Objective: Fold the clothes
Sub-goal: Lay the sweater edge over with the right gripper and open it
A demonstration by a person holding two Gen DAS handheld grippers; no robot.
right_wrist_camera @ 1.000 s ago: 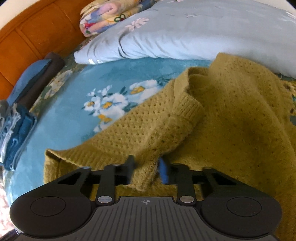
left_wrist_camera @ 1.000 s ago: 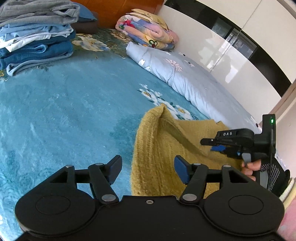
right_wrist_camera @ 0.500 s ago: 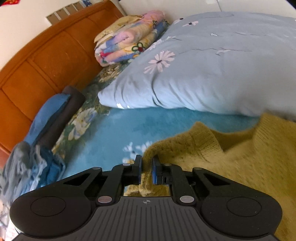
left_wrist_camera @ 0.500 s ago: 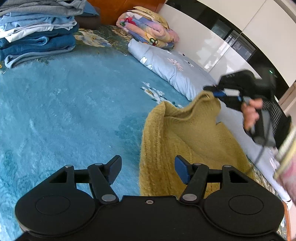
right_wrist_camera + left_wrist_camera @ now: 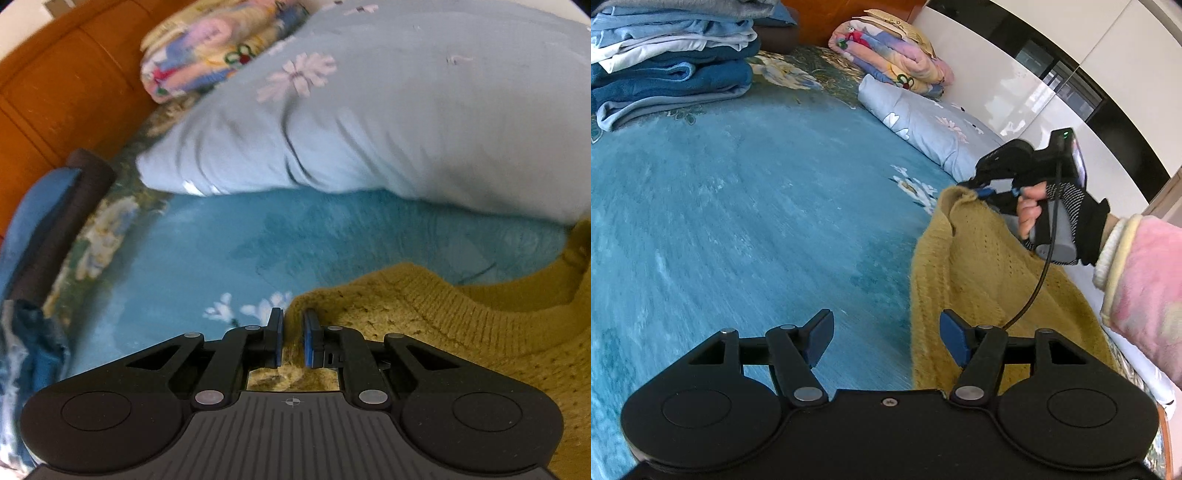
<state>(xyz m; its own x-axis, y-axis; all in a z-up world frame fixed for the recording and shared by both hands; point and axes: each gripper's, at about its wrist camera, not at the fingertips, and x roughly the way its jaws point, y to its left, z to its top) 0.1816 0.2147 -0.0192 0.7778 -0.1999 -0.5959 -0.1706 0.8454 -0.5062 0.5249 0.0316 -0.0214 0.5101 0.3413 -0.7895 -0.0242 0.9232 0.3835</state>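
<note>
We see the mustard sweater (image 5: 982,273) draped on the blue bedspread (image 5: 738,206), one edge pinched tight and lifted in the right gripper (image 5: 292,339). Our left gripper (image 5: 886,339) hangs half open, empty. Beyond lie a pale pillow (image 5: 369,129), a rolled quilt (image 5: 894,59) and stacked folded clothes (image 5: 668,62).

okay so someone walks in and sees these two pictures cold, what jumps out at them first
The mustard-yellow knitted sweater at the right of the blue plush bedspread, one edge pinched and lifted by the right gripper. Nearer the camera, the left gripper hangs open and empty. A stack of folded blue and grey clothes sits at the far left.
</note>
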